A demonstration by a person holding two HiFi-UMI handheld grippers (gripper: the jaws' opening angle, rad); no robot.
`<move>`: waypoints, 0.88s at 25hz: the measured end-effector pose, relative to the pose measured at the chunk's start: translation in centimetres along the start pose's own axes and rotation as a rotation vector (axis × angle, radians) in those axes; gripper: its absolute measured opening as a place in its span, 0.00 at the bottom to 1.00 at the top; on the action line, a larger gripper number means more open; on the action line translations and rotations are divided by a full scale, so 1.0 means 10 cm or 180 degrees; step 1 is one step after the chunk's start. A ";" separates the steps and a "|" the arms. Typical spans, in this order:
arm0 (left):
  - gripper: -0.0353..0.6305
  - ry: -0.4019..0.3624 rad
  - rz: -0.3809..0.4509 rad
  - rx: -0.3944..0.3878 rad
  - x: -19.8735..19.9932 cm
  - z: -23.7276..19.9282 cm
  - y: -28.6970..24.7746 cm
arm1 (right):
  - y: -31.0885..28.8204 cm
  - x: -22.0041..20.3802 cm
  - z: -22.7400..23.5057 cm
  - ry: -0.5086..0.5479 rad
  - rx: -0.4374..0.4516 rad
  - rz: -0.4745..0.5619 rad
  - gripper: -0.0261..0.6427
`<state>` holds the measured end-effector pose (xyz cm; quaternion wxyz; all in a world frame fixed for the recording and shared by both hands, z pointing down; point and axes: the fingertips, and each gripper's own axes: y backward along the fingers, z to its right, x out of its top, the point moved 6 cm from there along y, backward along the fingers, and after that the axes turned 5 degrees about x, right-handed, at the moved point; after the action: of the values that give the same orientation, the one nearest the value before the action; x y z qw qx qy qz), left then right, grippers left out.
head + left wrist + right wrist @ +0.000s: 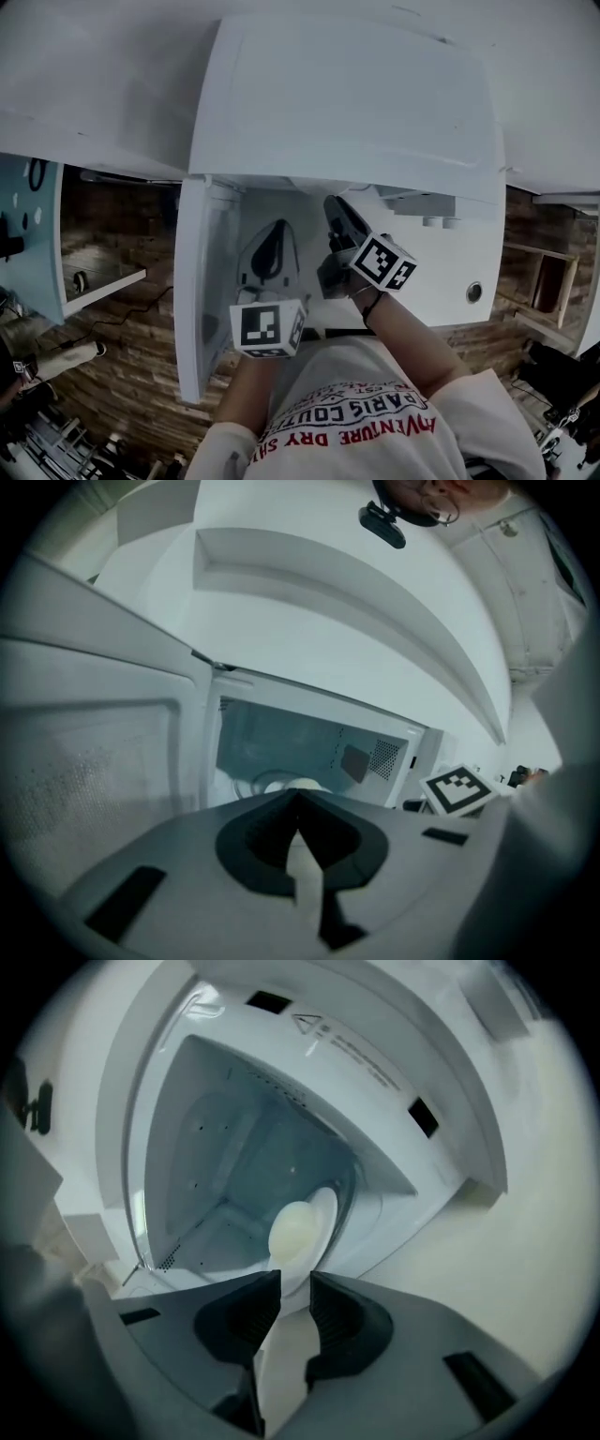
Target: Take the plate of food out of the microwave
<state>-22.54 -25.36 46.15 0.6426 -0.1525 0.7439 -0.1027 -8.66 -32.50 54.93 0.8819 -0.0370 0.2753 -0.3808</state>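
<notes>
The white microwave [347, 94] stands with its door [202, 281] swung open to the left. Inside, a white plate [323, 1208] carries a pale lump of food [295, 1232]. My right gripper [295, 1283] is shut on the plate's near rim, which runs as a pale strip between its jaws. My left gripper [298, 803] reaches into the opening too, with the plate [267, 782] and the food [305, 784] just beyond its tips. Its jaws are closed on a pale strip that looks like the plate's rim. From the head view both grippers [272, 239] [336, 211] hide the plate.
The open door [94, 752] fills the left side beside my left gripper. A white cabinet front [450, 272] is at the right of the microwave. A brick wall and a shelf [94, 272] are at the left. The cavity's walls close in around both grippers.
</notes>
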 end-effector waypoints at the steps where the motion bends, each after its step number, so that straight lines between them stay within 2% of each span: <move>1: 0.06 0.0010 -0.0007 0.0005 -0.01 -0.01 -0.01 | -0.02 -0.01 0.03 -0.0175 0.0028 0.0037 0.19; 5: 0.06 0.0039 -0.0042 0.0008 -0.04 -0.06 -0.04 | -0.08 -0.03 0.11 -0.0630 0.0044 0.0148 0.19; 11: 0.06 0.0045 -0.0090 -0.0020 -0.07 -0.06 -0.06 | -0.17 -0.01 0.08 -0.0725 0.0123 0.0180 0.16; 22: 0.06 0.0066 -0.0183 -0.0021 -0.15 -0.09 -0.04 | -0.16 0.01 0.11 -0.1130 0.0329 0.0306 0.07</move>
<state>-23.18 -25.27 47.82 0.6311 -0.1749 0.7461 -0.1201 -9.06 -33.88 56.25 0.9346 -0.0451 0.0968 -0.3394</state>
